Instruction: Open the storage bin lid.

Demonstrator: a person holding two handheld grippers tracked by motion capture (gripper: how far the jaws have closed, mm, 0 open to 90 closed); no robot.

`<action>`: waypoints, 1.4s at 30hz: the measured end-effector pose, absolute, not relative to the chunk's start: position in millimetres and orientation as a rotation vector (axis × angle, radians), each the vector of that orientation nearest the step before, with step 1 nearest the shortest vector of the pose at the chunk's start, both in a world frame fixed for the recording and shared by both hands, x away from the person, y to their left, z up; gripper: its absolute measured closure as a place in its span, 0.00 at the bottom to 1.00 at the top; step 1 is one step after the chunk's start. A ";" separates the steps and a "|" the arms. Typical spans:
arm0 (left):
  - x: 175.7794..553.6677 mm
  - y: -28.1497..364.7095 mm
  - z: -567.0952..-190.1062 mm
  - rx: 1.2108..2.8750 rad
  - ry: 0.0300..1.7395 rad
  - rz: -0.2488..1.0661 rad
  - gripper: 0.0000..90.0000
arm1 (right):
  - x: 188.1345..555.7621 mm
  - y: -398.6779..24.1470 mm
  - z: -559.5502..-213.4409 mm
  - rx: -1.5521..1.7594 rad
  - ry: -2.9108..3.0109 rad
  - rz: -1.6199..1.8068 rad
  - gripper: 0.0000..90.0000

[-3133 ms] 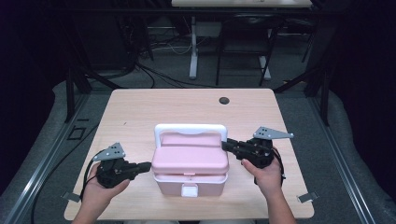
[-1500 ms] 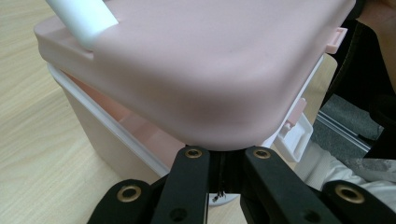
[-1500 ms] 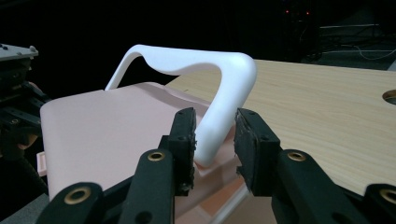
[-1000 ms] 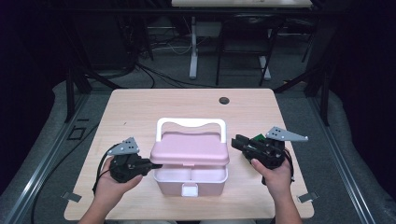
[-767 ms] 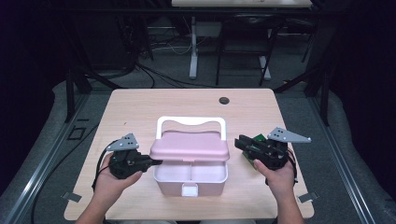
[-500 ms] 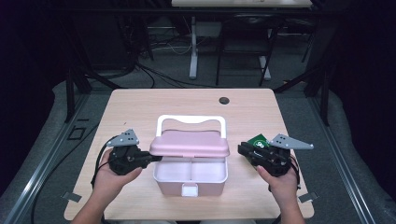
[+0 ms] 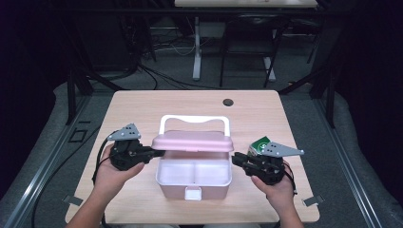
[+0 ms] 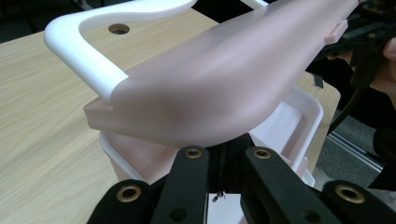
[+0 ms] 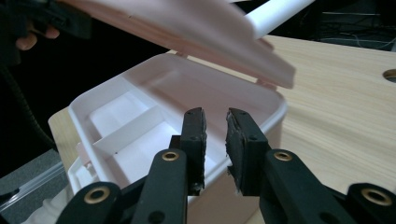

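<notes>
One table (image 7: 142, 114). One pink box (image 7: 194, 175), two inner compartments, one divider. One pink lid (image 7: 192, 141), one white handle (image 7: 195, 118). One white latch (image 7: 193, 193) at box front. Two tongs: left tongs (image 7: 154, 153), right tongs (image 7: 236, 159). Two hands: left hand (image 7: 111, 171), right hand (image 7: 278, 185). One green-and-white item (image 7: 259, 144) by right tongs. One dark round hole (image 7: 228, 101) in tabletop.

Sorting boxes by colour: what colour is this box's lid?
Pale pink lid, clearest in the high view.
</notes>
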State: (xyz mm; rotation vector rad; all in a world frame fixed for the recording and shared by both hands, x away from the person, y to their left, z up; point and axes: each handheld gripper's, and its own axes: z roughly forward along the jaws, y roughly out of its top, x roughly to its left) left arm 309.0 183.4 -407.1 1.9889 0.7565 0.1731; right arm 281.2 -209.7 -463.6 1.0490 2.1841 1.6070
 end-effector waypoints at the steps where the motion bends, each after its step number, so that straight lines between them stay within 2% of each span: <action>1: 310.0 183.3 -406.2 1.987 0.758 0.174 1.00 | 280.7 -207.7 -464.3 1.039 2.194 1.612 0.85; 13: 321.3 182.5 -395.9 1.980 0.766 0.185 1.00 | 279.2 -192.0 -474.4 1.004 2.264 1.592 0.86; 30: 339.1 179.7 -384.4 1.945 0.800 0.208 1.00 | 279.8 -178.6 -488.5 0.976 2.352 1.557 0.93; 42: 349.1 177.5 -378.8 1.933 0.823 0.232 1.00 | 278.4 -173.7 -492.3 0.953 2.364 1.564 0.94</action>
